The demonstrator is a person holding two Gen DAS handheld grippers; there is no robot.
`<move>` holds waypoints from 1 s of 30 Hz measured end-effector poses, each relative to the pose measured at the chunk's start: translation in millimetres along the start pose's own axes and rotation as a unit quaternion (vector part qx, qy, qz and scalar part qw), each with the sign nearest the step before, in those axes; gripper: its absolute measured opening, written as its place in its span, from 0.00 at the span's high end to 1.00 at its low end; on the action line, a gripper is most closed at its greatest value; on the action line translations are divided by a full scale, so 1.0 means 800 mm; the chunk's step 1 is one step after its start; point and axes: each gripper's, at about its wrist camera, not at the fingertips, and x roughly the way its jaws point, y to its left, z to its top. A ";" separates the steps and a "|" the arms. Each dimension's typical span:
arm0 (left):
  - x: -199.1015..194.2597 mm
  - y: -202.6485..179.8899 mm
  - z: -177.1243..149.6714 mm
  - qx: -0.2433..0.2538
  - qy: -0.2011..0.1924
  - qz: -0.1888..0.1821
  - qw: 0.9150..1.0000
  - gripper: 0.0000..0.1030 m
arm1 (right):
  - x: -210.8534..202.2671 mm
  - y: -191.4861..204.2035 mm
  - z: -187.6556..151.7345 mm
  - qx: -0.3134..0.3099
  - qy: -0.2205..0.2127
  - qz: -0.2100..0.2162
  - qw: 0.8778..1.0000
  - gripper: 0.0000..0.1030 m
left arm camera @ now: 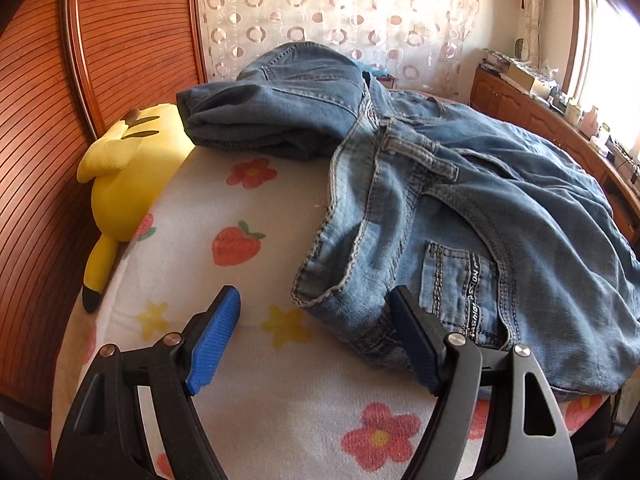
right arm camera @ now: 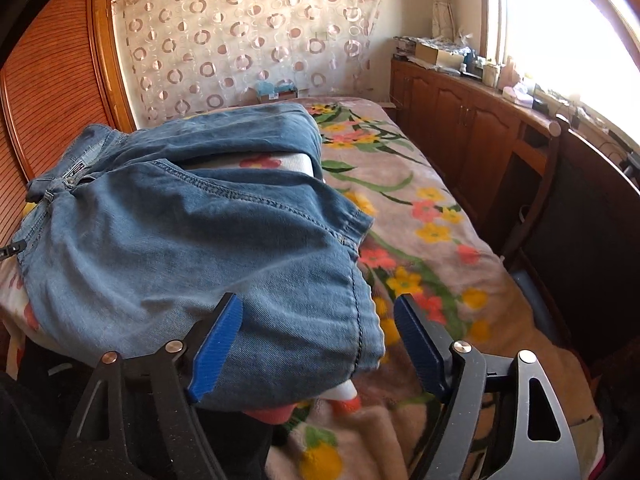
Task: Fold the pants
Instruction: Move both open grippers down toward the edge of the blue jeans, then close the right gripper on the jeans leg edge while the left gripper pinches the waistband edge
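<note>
Light blue jeans (left arm camera: 460, 208) lie crumpled on a white pad printed with fruit and flowers (left arm camera: 248, 240), back pocket up and the waistband toward me. A darker folded denim part (left arm camera: 280, 112) lies behind them. My left gripper (left arm camera: 316, 296) is open at the waistband corner, which reaches in between the fingers next to the right pad (left arm camera: 412, 340) without being pinched. In the right wrist view the jeans (right arm camera: 180, 232) drape over the pad's edge. My right gripper (right arm camera: 319, 300) is open around the near leg edge, with its right pad (right arm camera: 418, 344) apart from the cloth.
A yellow plush toy (left arm camera: 124, 176) lies at the pad's left edge against a slatted wooden panel (left arm camera: 40, 160). A floral bed cover (right arm camera: 420, 208) spreads to the right. Beyond it stand wooden cabinets (right arm camera: 460, 120) under a bright window, with a dark chair (right arm camera: 560, 220) close by.
</note>
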 end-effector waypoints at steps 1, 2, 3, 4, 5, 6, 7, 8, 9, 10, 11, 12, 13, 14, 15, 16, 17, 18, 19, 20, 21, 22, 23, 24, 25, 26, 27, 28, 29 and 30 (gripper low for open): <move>0.001 0.000 0.000 0.001 0.001 -0.001 1.000 0.24 | 0.000 -0.001 0.000 0.004 0.005 0.003 1.000 0.29; 0.002 -0.002 0.000 0.002 0.002 -0.001 1.000 0.24 | 0.000 -0.002 0.000 0.007 0.008 0.008 1.000 0.31; 0.003 -0.002 0.000 0.003 0.002 -0.002 1.000 0.24 | 0.003 -0.004 0.003 0.010 0.012 0.011 1.000 0.33; 0.004 -0.002 0.001 0.003 0.002 -0.003 1.000 0.24 | 0.003 -0.004 0.003 0.011 0.016 0.014 1.000 0.37; 0.004 -0.001 0.001 0.003 0.003 -0.006 1.000 0.24 | 0.003 -0.004 0.003 0.010 0.019 0.016 1.000 0.41; 0.005 0.000 0.001 0.003 0.003 -0.009 1.000 0.24 | 0.002 -0.004 0.002 0.009 0.021 0.018 1.000 0.44; 0.005 0.001 0.002 0.001 0.004 -0.012 1.000 0.24 | 0.002 -0.003 0.003 0.009 0.026 0.020 0.999 0.49; 0.006 0.001 0.003 0.000 0.005 -0.014 1.000 0.25 | 0.001 -0.004 0.004 0.010 0.028 0.022 0.999 0.50; 0.006 0.002 0.003 -0.001 0.005 -0.016 1.000 0.25 | 0.000 -0.004 0.005 0.010 0.027 0.022 0.999 0.54; 0.005 0.003 0.004 -0.003 0.004 -0.019 1.000 0.26 | -0.002 -0.004 0.006 0.008 0.026 0.022 0.999 0.60; 0.005 0.005 0.004 -0.007 0.004 -0.025 1.000 0.28 | -0.003 -0.004 0.007 0.005 0.026 0.022 0.999 0.65; 0.005 0.005 0.006 -0.010 0.003 -0.029 1.000 0.29 | -0.004 -0.003 0.007 0.004 0.026 0.021 0.999 0.67; 0.004 0.007 0.006 -0.013 0.002 -0.034 0.999 0.32 | -0.002 -0.004 0.009 0.003 0.027 0.025 0.999 0.69; 0.004 0.007 0.006 -0.014 0.001 -0.039 0.999 0.35 | -0.001 -0.004 0.010 0.002 0.027 0.027 0.999 0.76; 0.003 0.008 0.006 -0.017 -0.001 -0.044 0.999 0.35 | 0.001 -0.005 0.011 0.000 0.026 0.028 0.999 0.78; 0.003 0.009 0.006 -0.018 -0.002 -0.046 0.999 0.36 | 0.001 -0.005 0.011 -0.004 0.024 0.025 0.999 0.80; 0.004 0.008 0.006 -0.019 -0.003 -0.046 0.999 0.36 | 0.001 -0.005 0.011 -0.007 0.022 0.024 0.999 0.82; 0.005 0.008 0.007 -0.019 -0.003 -0.047 0.999 0.36 | 0.001 -0.004 0.011 -0.008 0.021 0.023 0.999 0.84; 0.005 0.009 0.008 -0.022 -0.002 -0.048 0.999 0.36 | 0.001 -0.002 0.011 -0.009 0.019 0.021 1.000 0.87; 0.005 0.010 0.010 -0.028 -0.002 -0.050 0.998 0.36 | 0.000 -0.002 0.012 -0.011 0.016 0.020 1.000 0.90; 0.005 0.011 0.011 -0.033 -0.002 -0.053 0.998 0.36 | -0.002 -0.001 0.013 -0.012 0.013 0.019 1.000 0.91; 0.005 0.012 0.012 -0.037 -0.002 -0.055 0.998 0.36 | -0.004 -0.001 0.013 -0.013 0.008 0.018 1.000 0.93; 0.004 0.013 0.013 -0.040 -0.005 -0.058 0.997 0.37 | -0.006 0.002 0.014 -0.015 0.004 0.016 1.000 0.94; 0.002 0.013 0.013 -0.043 -0.009 -0.059 0.997 0.37 | -0.008 0.003 0.015 -0.017 0.000 0.016 1.000 0.94; -0.001 0.014 0.013 -0.046 -0.016 -0.062 0.997 0.39 | -0.010 0.004 0.016 -0.018 -0.003 0.015 1.000 0.95; -0.005 0.014 0.012 -0.048 -0.022 -0.066 0.996 0.41 | -0.012 0.006 0.018 -0.020 -0.008 0.015 1.000 0.95; -0.008 0.015 0.011 -0.051 -0.027 -0.067 0.996 0.41 | -0.013 0.007 0.019 -0.021 -0.011 0.014 1.000 0.95; -0.011 0.016 0.012 -0.053 -0.031 -0.066 0.996 0.44 | -0.015 0.008 0.020 -0.021 -0.015 0.014 1.000 0.95; -0.014 0.018 0.012 -0.057 -0.037 -0.065 0.996 0.44 | -0.017 0.008 0.021 -0.021 -0.019 0.015 0.999 0.95; -0.015 0.020 0.013 -0.061 -0.040 -0.066 0.995 0.44 | -0.018 0.010 0.023 -0.020 -0.023 0.018 0.999 0.95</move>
